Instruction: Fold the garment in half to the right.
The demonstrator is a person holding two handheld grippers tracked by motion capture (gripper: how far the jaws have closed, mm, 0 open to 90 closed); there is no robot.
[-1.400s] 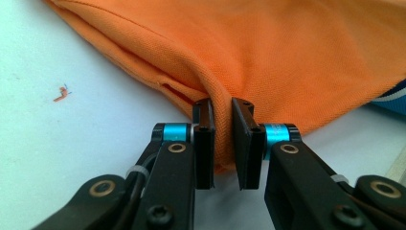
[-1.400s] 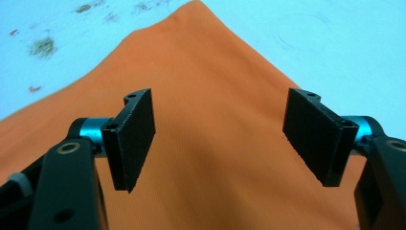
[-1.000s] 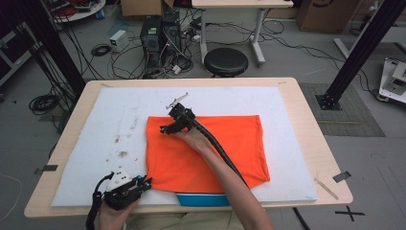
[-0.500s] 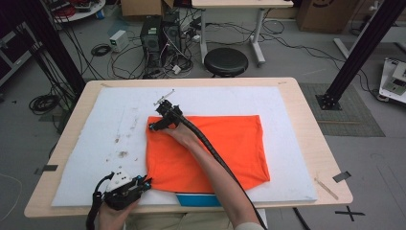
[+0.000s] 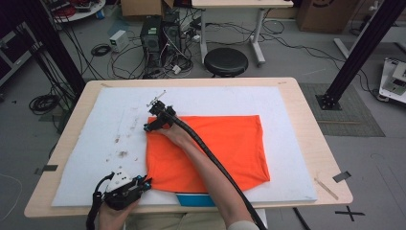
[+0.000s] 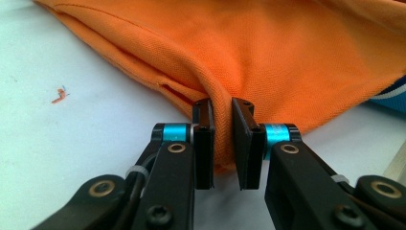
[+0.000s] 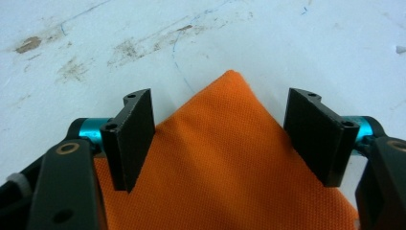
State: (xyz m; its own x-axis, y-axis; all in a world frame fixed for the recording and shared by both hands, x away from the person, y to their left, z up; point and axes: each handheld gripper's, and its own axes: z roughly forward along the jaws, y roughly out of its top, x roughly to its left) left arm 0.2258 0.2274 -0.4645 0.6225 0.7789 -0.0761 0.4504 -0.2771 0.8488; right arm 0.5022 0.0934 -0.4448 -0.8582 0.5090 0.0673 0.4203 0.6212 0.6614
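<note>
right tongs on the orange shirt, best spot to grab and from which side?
The far-left corner of the orange shirt. It lies flat on the white mat and points out between the open jaws of the right tongs, so slide in low from over the cloth and close across the tip. The left tongs already pinch the near-left corner.

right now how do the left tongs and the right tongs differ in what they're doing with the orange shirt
The left tongs are shut on a fold of the orange shirt at its near left corner; the right tongs are open, jaws astride the far left corner without pinching it. The left tongs sit near the table's front edge; the right tongs are farther out, reaching across the shirt. Both have black jaws with blue collars and work over the white mat.
</note>
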